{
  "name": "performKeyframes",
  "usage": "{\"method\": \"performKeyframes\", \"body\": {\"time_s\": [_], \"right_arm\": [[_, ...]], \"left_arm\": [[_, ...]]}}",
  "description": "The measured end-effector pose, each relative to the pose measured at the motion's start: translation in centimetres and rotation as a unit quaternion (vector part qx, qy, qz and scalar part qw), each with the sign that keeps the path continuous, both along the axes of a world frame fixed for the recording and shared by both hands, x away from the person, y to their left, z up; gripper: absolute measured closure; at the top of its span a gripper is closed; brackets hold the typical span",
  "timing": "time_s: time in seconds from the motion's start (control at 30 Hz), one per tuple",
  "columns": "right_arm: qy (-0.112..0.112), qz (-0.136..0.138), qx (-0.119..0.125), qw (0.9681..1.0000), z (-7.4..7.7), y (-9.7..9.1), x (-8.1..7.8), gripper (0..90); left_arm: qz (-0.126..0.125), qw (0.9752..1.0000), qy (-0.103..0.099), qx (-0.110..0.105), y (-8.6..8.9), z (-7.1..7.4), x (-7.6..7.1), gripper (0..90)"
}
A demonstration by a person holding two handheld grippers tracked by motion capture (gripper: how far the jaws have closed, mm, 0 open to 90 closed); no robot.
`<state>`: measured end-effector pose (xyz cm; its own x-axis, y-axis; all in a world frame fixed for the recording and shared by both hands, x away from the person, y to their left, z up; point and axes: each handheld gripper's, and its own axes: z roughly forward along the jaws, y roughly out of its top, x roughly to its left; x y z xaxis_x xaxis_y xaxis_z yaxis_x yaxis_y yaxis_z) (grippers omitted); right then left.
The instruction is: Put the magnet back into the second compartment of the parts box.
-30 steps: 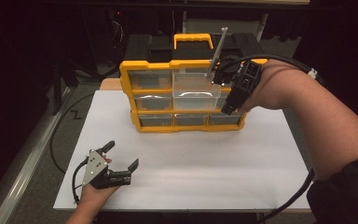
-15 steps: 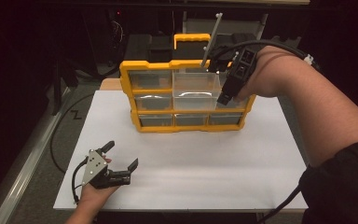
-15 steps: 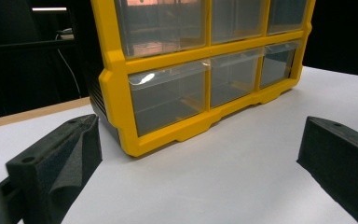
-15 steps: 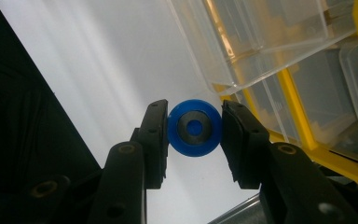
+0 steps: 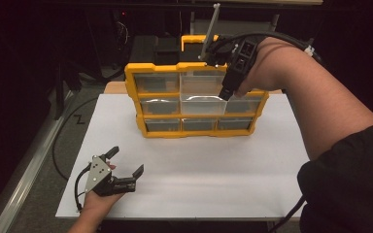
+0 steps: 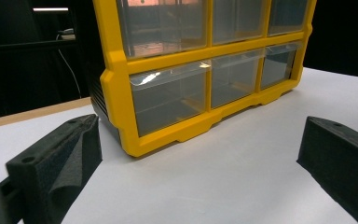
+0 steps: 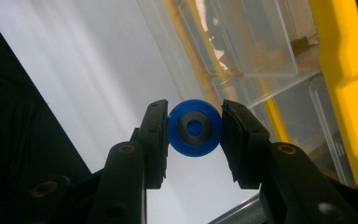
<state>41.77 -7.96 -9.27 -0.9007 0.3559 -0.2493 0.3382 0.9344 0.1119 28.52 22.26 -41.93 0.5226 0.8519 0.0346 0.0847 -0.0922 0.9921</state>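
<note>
On the left, I kept the left hand-held gripper (image 5: 125,162) resting low on the white bench (image 5: 213,179), released, its two black jaws spread wide with nothing between them. I parked it there to stay out of the way; ahead of it stood the yellow drawer organiser (image 6: 200,70), well apart from its jaws, the clear bottom drawers (image 6: 170,95) facing it and closed.

Moving rightward, the organiser (image 5: 199,99) sat upright near the far edge of the bench, a grid of clear drawers in a yellow frame. One middle drawer (image 5: 203,104) was pulled out toward me, I judged to receive or give up a part.

On the right, I held the right hand-held gripper (image 5: 226,92) raised in front of the organiser's upper right, pointing down. It was clenched on a small blue disc (image 7: 194,127) with a dark metal ring at its centre, pinched by its rim between the pads, face toward the camera. The open drawer (image 7: 261,42) lay just beyond the gripper's right jaw, so the disc hung close beside it.
</note>
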Motion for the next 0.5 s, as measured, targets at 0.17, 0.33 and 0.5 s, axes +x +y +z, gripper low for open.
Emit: {"method": "performKeyframes", "body": {"time_s": [0.17, 0.33, 0.5], "right_arm": [[-0.001, 0.002, 0.002, 1.0, 0.0, 0.7, 0.4, 65.1], [-0.001, 0.005, 0.0, 1.0, 0.0, 1.3, 0.7, 65.1], [-0.004, 0.007, 0.002, 1.0, -0.1, 2.0, 1.2, 65.1]], "left_arm": [[0.0, 1.0, 0.0, -0.002, 0.0, 0.0, 0.0, 0.3], [0.0, 1.0, 0.0, -0.003, 0.1, 0.0, 0.0, 0.3], [0.001, 1.0, 0.002, -0.003, 0.2, 0.0, 0.0, 0.3]]}}
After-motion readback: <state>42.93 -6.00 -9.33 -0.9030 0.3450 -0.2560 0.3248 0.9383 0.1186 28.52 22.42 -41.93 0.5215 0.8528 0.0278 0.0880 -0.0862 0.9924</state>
